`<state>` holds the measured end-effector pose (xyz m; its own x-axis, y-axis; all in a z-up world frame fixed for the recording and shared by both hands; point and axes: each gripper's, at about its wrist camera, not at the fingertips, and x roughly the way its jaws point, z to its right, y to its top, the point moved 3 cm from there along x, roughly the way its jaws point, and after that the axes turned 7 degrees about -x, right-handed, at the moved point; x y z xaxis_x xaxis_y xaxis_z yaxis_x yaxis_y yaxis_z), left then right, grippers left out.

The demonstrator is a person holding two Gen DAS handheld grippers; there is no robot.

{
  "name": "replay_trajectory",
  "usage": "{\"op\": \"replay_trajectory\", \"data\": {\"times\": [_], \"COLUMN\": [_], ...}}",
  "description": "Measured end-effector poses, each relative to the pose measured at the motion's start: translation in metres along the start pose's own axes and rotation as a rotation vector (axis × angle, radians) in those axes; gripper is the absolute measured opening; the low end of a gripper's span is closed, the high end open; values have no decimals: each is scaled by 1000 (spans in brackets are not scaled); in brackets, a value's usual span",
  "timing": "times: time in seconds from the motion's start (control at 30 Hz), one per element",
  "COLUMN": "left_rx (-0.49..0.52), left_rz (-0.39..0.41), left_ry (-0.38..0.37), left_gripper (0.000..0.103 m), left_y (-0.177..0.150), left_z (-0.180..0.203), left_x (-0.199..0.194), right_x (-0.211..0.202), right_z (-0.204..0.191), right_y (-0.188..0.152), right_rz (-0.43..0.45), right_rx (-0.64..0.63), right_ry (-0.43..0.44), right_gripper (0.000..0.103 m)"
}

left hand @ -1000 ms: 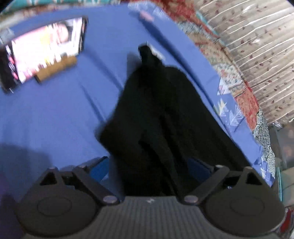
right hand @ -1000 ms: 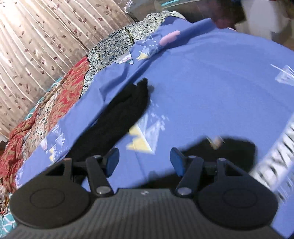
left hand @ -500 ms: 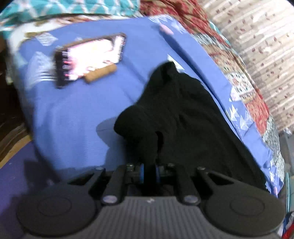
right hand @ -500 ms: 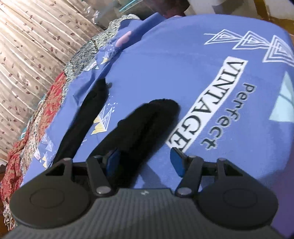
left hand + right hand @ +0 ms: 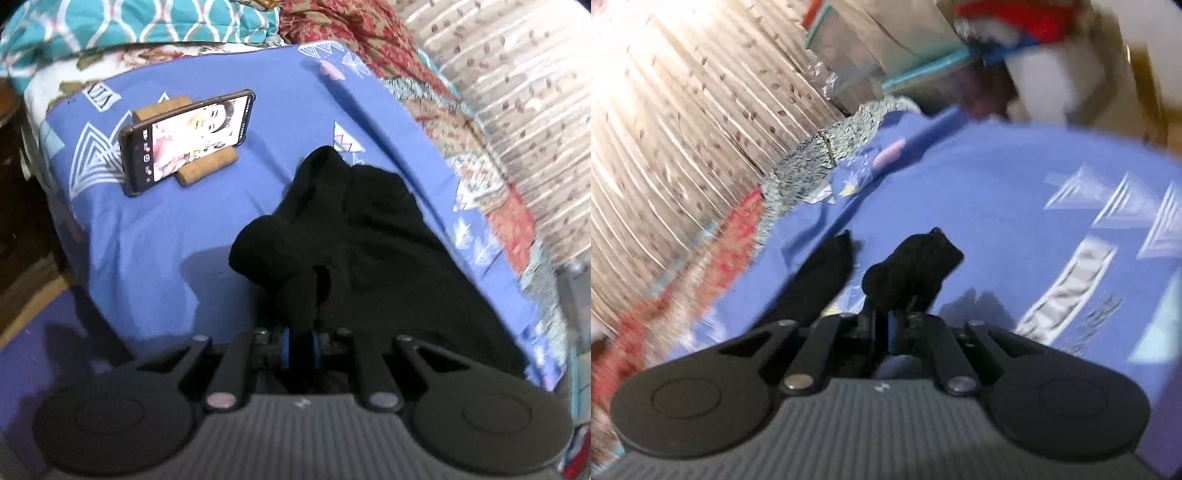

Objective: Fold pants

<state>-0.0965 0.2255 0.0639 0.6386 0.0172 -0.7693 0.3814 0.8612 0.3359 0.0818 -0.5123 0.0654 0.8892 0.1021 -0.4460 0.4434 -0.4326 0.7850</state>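
Note:
Black pants (image 5: 369, 236) lie on a blue printed bedsheet (image 5: 155, 236). In the left wrist view my left gripper (image 5: 300, 343) is shut on the near edge of the pants, and the cloth bunches up just ahead of it. In the right wrist view my right gripper (image 5: 882, 325) is shut on the end of one pant leg (image 5: 912, 269), which lifts off the sheet (image 5: 1015, 221). The other leg (image 5: 816, 284) lies flat to its left.
A phone (image 5: 188, 140) with a lit screen leans on a wooden stand (image 5: 207, 170) at the far left of the bed. Patterned quilts (image 5: 480, 147) and a curtain (image 5: 665, 147) run along the far side. Boxes (image 5: 886, 48) stand beyond the bed's end.
Both grippers closed on the pants: the left within the first half second, the right after it. The right view swung up and the held leg end rose off the sheet.

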Motion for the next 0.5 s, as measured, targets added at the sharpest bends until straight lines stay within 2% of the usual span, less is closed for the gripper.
{"op": "replay_trajectory", "data": {"times": [0.07,0.1,0.17,0.2,0.23,0.27,0.3,0.37,0.5], "left_rx": [35,48,50,48,50,51,49,40,51], "left_rz": [-34,-57,-112,-123,-122,-116,-109,-98,-89], "left_ry": [59,90,123,133,138,138,132,112,110], "left_gripper": [10,11,16,21,23,27,29,29,34], "left_y": [-6,-10,-18,-21,-23,-23,-22,-20,-24], "left_z": [-3,-6,-15,-17,-20,-22,-23,-23,-21], "left_x": [10,18,30,33,34,33,32,28,31], "right_x": [-2,1,9,4,-4,-11,-16,-19,-8], "right_z": [6,15,39,52,60,64,63,48,15], "right_y": [-14,-26,-52,-59,-60,-57,-50,-33,-3], "right_rz": [-74,-145,-289,-289,-253,-233,-207,-140,-43], "right_rx": [-32,-38,-21,25,99,136,119,10,-151], "right_ry": [-69,-116,-224,-227,-196,-209,-243,-279,-270], "right_gripper": [12,18,24,26,30,41,44,44,46]}}
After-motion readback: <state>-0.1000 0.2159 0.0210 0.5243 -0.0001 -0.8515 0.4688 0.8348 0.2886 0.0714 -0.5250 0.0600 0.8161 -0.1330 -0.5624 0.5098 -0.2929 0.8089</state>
